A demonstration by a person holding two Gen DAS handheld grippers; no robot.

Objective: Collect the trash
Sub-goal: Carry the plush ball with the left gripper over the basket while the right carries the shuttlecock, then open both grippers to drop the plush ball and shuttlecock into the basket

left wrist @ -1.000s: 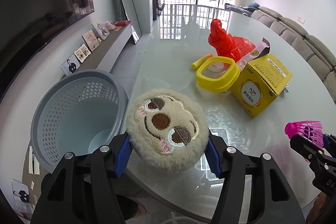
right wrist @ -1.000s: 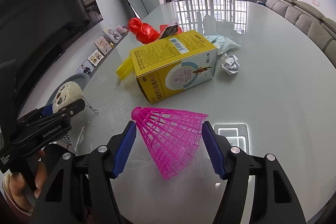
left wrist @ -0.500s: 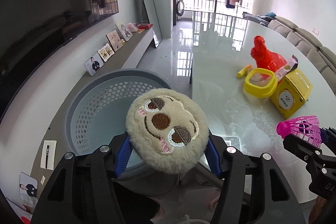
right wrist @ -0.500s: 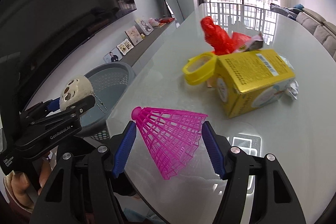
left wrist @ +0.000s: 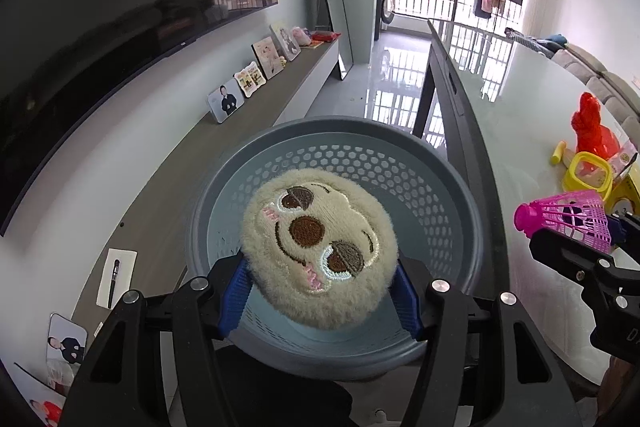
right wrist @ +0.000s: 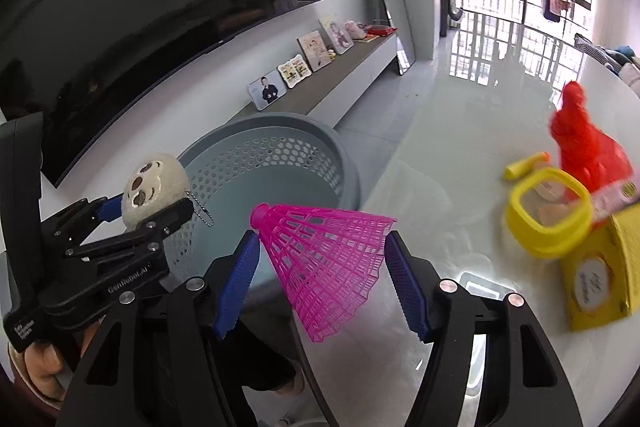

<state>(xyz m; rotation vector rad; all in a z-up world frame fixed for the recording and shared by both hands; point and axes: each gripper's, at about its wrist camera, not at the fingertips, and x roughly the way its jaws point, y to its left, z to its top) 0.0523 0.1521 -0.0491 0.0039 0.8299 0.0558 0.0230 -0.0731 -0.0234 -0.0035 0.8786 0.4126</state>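
Note:
My left gripper is shut on a round beige plush sloth face and holds it over the grey-blue perforated basket, which stands on the floor beside the table. My right gripper is shut on a pink plastic shuttlecock, above the table edge next to the basket. In the right wrist view the left gripper with the plush and its small chain sits over the basket's left rim. The shuttlecock also shows in the left wrist view.
On the glossy white table lie a red plastic bag, a yellow lid ring, a yellow marker and a yellow carton. A low shelf with photo frames runs along the left wall below a dark TV.
Both grippers have swung left, away from the table top. The plush now hangs over the basket's opening, and the shuttlecock has come to the table edge near the basket.

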